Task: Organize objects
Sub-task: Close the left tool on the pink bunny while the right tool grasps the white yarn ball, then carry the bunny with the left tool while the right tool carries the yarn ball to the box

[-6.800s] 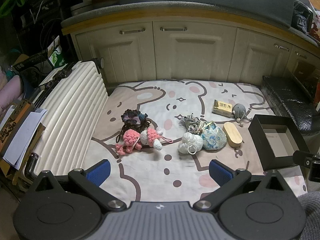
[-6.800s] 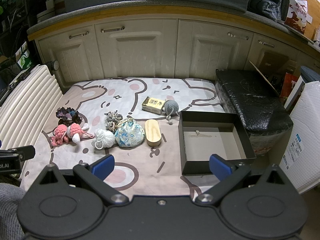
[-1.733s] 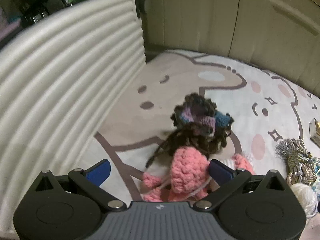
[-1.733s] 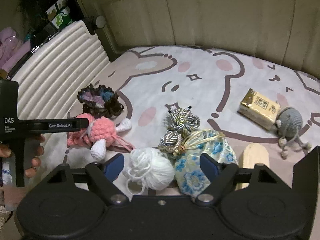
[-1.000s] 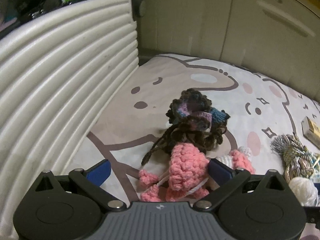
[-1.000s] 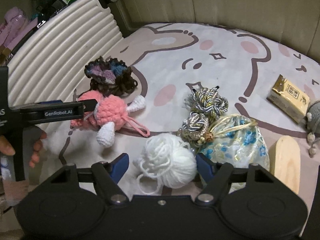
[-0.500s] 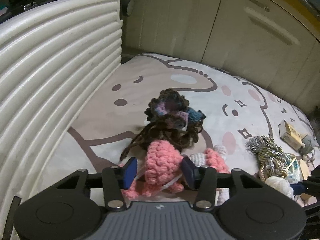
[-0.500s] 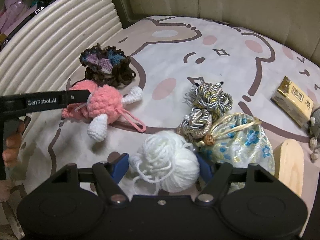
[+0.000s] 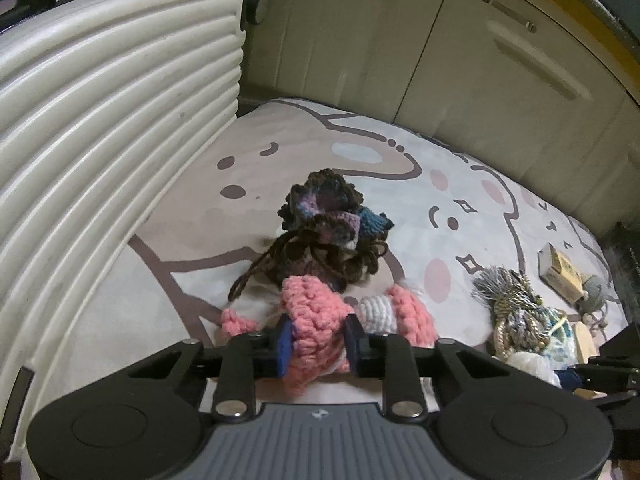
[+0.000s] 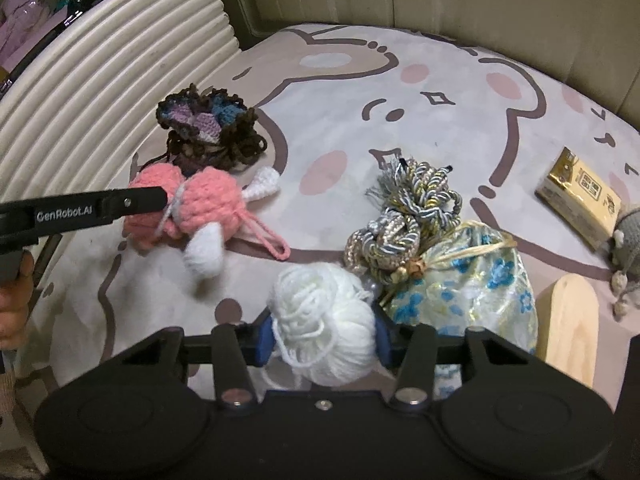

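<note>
Left tongs (image 9: pixel 316 338) closing, pads pressing pink crochet toy (image 9: pixel 316 316); right tongs (image 10: pixel 322 340) closing onto white yarn ball (image 10: pixel 324 328)

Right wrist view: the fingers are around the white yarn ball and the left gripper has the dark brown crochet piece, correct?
Not quite. The left gripper is closing on the pink crochet toy, not the dark brown crochet piece behind it; the right wrist view shows this. The white yarn ball part holds.

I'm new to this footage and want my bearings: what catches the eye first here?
Two grippers closing on soft things at once: the left gripper squeezes a pink crochet toy beside the ribbed white suitcase, and the right gripper pinches a white yarn ball. Both lie on a cartoon-bear mat, with a dark crochet pouch just behind the pink toy.
</note>
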A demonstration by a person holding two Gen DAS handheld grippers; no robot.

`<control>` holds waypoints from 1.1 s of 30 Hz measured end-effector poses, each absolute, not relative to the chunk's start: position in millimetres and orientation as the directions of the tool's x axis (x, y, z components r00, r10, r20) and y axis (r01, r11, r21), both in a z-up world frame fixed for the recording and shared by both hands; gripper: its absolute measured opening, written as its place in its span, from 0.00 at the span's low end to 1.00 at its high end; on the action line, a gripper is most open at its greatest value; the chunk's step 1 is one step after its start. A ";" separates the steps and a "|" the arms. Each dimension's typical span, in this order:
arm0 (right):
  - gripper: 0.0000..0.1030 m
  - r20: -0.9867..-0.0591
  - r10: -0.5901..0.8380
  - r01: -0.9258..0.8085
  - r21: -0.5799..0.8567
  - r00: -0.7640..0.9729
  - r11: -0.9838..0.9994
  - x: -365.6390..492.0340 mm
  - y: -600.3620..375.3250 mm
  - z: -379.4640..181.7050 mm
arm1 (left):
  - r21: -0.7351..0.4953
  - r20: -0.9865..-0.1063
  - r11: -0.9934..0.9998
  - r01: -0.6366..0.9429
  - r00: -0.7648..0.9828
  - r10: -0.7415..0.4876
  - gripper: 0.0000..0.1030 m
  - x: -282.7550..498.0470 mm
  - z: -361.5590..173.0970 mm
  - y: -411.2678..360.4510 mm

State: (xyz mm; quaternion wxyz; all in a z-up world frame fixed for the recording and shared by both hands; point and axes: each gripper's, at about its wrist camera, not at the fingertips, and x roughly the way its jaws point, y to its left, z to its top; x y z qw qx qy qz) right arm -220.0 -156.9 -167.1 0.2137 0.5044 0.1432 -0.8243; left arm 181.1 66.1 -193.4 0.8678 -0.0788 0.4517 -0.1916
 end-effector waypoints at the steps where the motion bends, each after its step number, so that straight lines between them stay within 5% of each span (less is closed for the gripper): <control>1: 0.47 -0.893 -0.211 0.496 -0.015 -0.397 -0.868 -218.5 -156.6 -165.0 | -0.312 -0.755 0.913 0.264 0.514 -0.406 0.25 178.8 -191.4 66.7; 11: 0.47 -0.871 -0.235 0.491 -0.008 -0.431 -0.871 -203.6 -153.5 -129.6 | -0.289 -0.748 0.908 0.303 0.520 -0.412 0.17 154.2 -165.6 64.8; 33: 0.47 -0.806 -0.194 0.360 -0.026 -0.560 -0.932 -175.0 -129.8 -62.5 | -0.213 -0.724 0.902 0.375 0.559 -0.404 0.16 114.6 -93.7 63.9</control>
